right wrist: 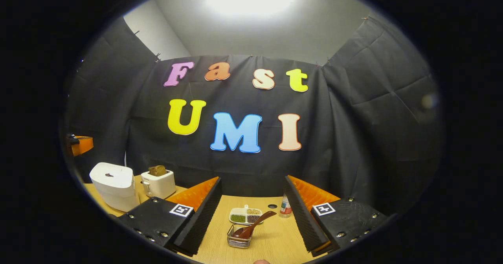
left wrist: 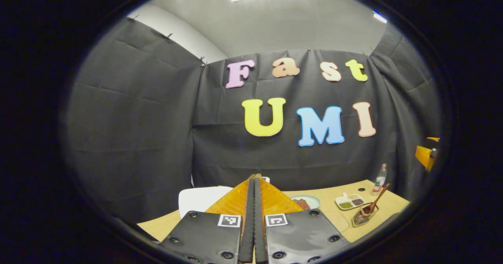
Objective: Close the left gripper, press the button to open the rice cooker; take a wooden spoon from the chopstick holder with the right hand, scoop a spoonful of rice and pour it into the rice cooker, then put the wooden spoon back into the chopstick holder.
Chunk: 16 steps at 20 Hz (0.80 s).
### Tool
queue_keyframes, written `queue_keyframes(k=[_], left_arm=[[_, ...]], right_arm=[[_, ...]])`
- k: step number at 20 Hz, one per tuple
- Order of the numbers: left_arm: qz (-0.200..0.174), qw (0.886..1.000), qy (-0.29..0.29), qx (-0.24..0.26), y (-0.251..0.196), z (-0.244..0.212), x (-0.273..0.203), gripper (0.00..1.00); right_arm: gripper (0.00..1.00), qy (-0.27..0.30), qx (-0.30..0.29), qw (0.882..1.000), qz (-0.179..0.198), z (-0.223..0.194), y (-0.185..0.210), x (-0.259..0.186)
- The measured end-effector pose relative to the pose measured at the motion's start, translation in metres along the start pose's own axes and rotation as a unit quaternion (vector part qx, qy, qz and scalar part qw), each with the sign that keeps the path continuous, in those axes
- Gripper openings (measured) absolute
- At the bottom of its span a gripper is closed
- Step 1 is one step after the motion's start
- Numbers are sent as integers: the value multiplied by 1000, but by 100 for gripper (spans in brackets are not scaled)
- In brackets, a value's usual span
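Rice cooker [right wrist: 114, 185], white, lid down, is sitting at the left end of the wooden table [right wrist: 275, 240] in the right gripper view; a white toaster [right wrist: 159, 182] with a slice of bread in its slot is standing just beside it. Wooden spoon [right wrist: 251, 226] is leaning in the wire chopstick holder [right wrist: 239, 237] mid-table, handle tilting up to the right. Just behind the holder a divided dish of grains [right wrist: 245, 215] is lying, and a small bottle [right wrist: 285, 206] is standing near it. Right gripper [right wrist: 253, 213] is hovering above the table with its fingers spread wide, framing the holder between them without touching it. In the left gripper view, left gripper [left wrist: 254, 220] is showing its fingers pressed together with nothing between them; past them a plate of food [left wrist: 308, 201] is resting on the table, well apart from the holder at far right.
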State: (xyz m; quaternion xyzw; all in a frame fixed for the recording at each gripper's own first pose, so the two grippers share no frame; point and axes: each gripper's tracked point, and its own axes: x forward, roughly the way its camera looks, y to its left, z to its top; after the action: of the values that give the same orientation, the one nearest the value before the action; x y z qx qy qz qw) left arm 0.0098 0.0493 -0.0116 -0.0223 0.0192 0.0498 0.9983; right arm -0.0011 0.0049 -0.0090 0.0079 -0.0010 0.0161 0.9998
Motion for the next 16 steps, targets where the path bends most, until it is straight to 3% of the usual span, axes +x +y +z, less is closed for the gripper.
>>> queue_keyframes(k=[9, 16], left_arm=[[28, 997, 66, -39, 68, -60, 70, 8], [28, 991, 120, -44, 90, -120, 125, 9]], right_arm=[[95, 9, -11, 999, -28, -4, -11, -12], [95, 20, -25, 998, -55, -7, -23, -26]])
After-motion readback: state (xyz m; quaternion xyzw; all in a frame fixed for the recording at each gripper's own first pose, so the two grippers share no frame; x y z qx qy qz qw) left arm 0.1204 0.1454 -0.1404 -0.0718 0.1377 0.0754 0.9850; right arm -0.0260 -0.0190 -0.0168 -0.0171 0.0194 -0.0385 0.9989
